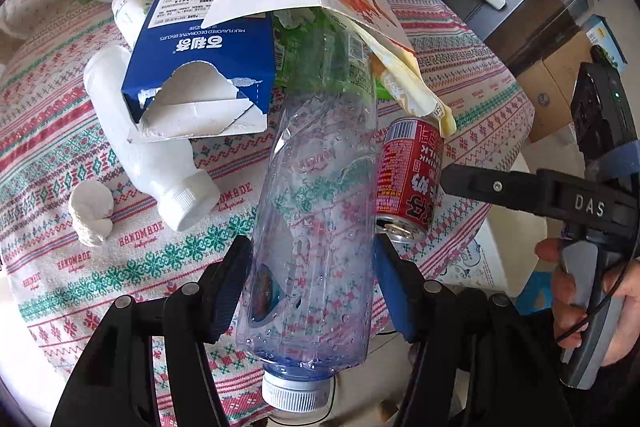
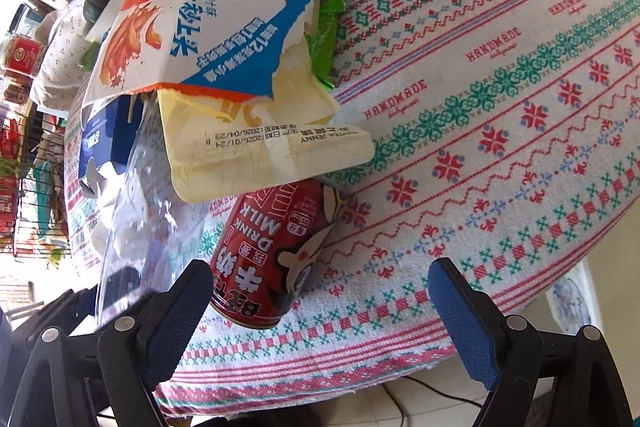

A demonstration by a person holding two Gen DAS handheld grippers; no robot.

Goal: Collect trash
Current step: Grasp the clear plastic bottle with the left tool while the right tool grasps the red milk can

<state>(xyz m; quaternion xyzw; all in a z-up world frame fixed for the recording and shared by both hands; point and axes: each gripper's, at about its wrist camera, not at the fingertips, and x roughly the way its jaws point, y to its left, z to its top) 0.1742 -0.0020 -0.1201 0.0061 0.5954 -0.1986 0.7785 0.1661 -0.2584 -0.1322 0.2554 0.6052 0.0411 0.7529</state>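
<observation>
- Left wrist view: your left gripper (image 1: 312,287) has its pads pressed on the clear plastic bottle (image 1: 316,227), whose white cap hangs over the tabletop (image 1: 72,267) edge towards you. Behind it the torn blue box (image 1: 200,67) reads "MILK FLAVORED"; the cloth reads "HANDMADE".
- Right wrist view: your right gripper (image 2: 320,311) stands open, clamping nothing. The red can (image 2: 276,255), marked "DRINK MILK", lies against its left finger near the edge. Bare cloth lies open to the right.

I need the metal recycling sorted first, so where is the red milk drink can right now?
The red can lies on its side on the tablecloth near the table edge, just right of the clear bottle, its far end under the yellow wrapper.
</observation>
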